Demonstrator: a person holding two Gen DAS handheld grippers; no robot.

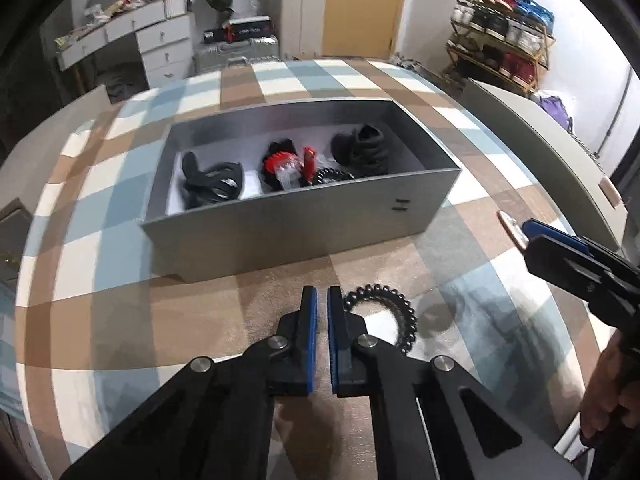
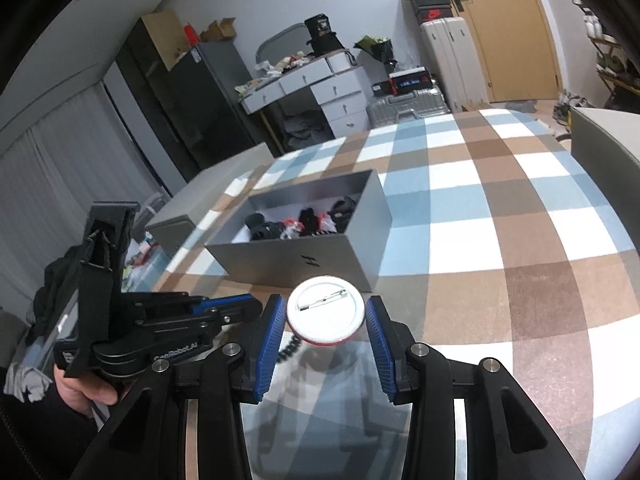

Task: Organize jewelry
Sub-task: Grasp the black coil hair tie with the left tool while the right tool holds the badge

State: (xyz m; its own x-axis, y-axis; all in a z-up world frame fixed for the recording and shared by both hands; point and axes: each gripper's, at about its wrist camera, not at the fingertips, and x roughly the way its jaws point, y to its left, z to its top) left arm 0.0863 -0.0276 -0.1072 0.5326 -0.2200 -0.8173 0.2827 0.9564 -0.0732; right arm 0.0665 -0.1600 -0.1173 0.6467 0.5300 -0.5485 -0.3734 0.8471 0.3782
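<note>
A grey open box [image 1: 304, 220] stands on the checked tablecloth and holds black, red and clear accessories [image 1: 286, 166]; it also shows in the right wrist view [image 2: 304, 256]. My left gripper [image 1: 322, 300] is shut and empty, just left of a black spiral hair tie [image 1: 404, 320] lying on the cloth. My right gripper [image 2: 326, 320] is shut on a round white pin badge [image 2: 325, 312], held above the cloth in front of the box, pin side up. The badge's edge [image 1: 512, 230] shows at the right of the left wrist view.
A grey lid or board [image 1: 552, 148] lies at the table's right edge. Behind the table are suitcases [image 1: 236, 52], a white dresser [image 1: 160, 44] and a shoe rack [image 1: 504, 36]. A dark fridge [image 2: 200, 100] stands at the far left.
</note>
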